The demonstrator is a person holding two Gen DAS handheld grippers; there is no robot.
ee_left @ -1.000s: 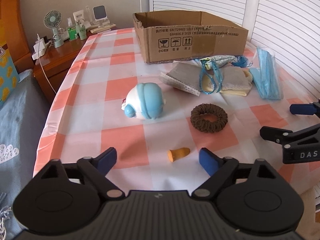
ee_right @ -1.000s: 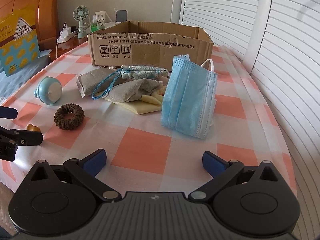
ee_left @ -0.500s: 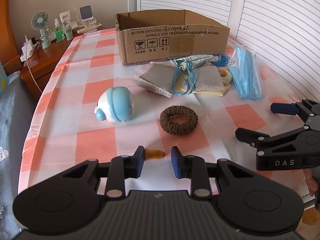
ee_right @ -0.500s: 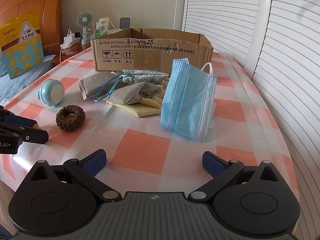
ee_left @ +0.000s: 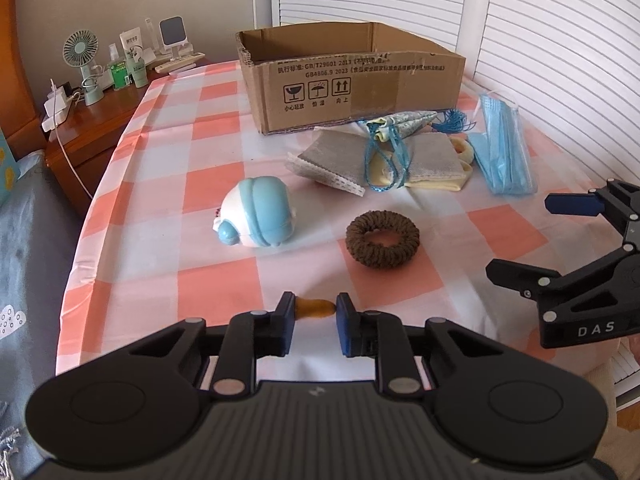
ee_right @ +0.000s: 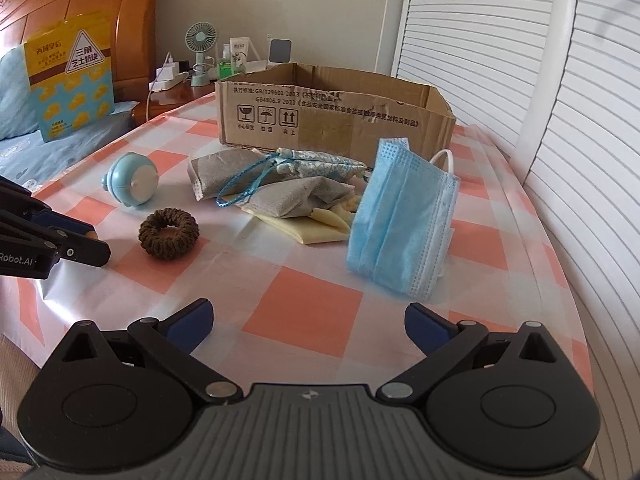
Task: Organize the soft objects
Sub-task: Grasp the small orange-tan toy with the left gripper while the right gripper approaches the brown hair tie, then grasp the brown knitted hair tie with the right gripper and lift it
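My left gripper [ee_left: 316,307] is shut on a small orange earplug [ee_left: 317,306] near the table's front edge. A brown scrunchie [ee_left: 382,239] and a blue and white soft toy [ee_left: 256,218] lie beyond it. Grey cloths with a blue cord [ee_left: 384,156] and a blue face mask [ee_left: 505,144] lie before the open cardboard box [ee_left: 352,80]. My right gripper [ee_right: 307,322] is open and empty, above the table short of the mask [ee_right: 402,216]. It shows at the right of the left wrist view [ee_left: 560,236].
The table has a pink checked cloth [ee_left: 208,136]. A wooden nightstand [ee_left: 92,108] with a small fan, bottles and chargers stands at the back left. A bed [ee_right: 52,148] lies to the left. White shutters [ee_right: 560,100] run along the right.
My left gripper moved forward around the orange earplug and closed its jaws on it. My right gripper stayed open and hardly shifted.
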